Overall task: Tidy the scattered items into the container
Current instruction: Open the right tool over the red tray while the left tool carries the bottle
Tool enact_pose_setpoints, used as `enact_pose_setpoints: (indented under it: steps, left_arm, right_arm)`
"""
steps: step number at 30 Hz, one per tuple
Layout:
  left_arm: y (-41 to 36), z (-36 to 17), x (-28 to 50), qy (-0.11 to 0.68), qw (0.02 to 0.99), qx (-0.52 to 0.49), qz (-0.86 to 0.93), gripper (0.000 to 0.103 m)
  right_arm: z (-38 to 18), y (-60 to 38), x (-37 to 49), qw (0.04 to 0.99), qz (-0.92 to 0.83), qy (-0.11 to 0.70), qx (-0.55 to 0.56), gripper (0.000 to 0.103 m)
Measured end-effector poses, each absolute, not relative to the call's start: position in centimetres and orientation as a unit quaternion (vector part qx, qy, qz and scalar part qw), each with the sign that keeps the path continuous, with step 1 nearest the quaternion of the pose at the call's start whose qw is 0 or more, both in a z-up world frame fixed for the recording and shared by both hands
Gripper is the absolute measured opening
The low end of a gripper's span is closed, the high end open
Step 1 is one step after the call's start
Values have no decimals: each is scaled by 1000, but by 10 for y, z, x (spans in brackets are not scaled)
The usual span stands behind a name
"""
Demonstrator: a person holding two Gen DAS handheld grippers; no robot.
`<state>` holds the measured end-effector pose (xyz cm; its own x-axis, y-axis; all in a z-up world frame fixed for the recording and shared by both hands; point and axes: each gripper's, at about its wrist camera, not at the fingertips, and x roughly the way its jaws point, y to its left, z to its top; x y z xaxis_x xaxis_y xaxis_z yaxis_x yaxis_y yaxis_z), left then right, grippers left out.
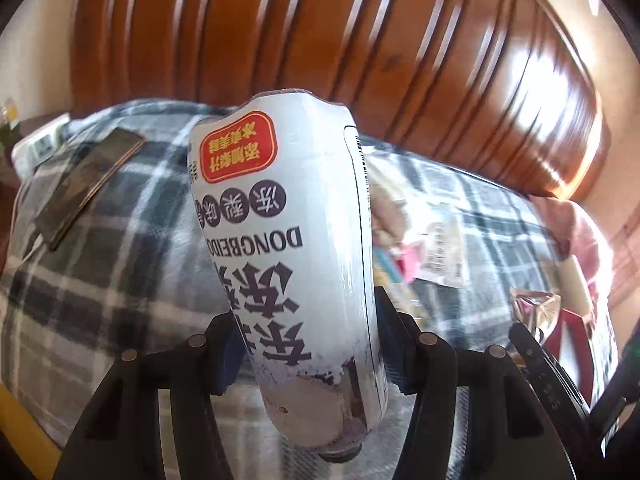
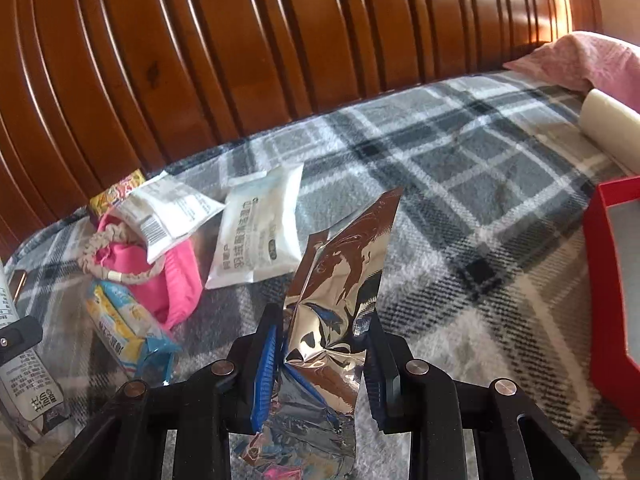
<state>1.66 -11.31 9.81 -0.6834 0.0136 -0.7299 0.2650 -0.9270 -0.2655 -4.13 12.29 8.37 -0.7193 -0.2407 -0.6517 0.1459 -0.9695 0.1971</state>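
A ribbed wooden headboard (image 2: 240,52) rises behind a bed covered by a grey plaid blanket (image 2: 460,184). At the right edge lies a red container (image 2: 600,264) — near it, a pink pillow (image 2: 580,60). The left tool (image 1: 308,344) is clamped on a white drink bottle (image 1: 296,248), held cap-down above the blanket. The right tool (image 2: 320,364) is clamped on a silver foil packet (image 2: 340,280). Left of it lie a white wipes pack (image 2: 260,232), a pink pouch (image 2: 176,280) and a yellow-blue snack packet (image 2: 120,328) — all on the blanket.
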Motion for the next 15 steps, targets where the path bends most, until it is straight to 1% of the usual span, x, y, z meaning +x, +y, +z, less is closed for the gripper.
enact_pose_setpoints:
  steps: [5, 8, 11, 15]
  left_arm:
    - [-73, 120, 16, 165, -6, 384, -908, 60]
    - [-32, 133, 13, 125, -51, 373, -918, 60]
    - [10, 141, 7, 79, -95, 362, -924, 60]
    - [71, 146, -3, 55, -174, 356, -917, 60]
  right_arm:
    - [98, 150, -34, 69, -937, -65, 337, 34]
    - [104, 179, -26, 35, -942, -72, 327, 34]
    - [108, 215, -16, -21, -945, -76, 316, 34]
    - [107, 271, -6, -102, -939, -78, 319, 34]
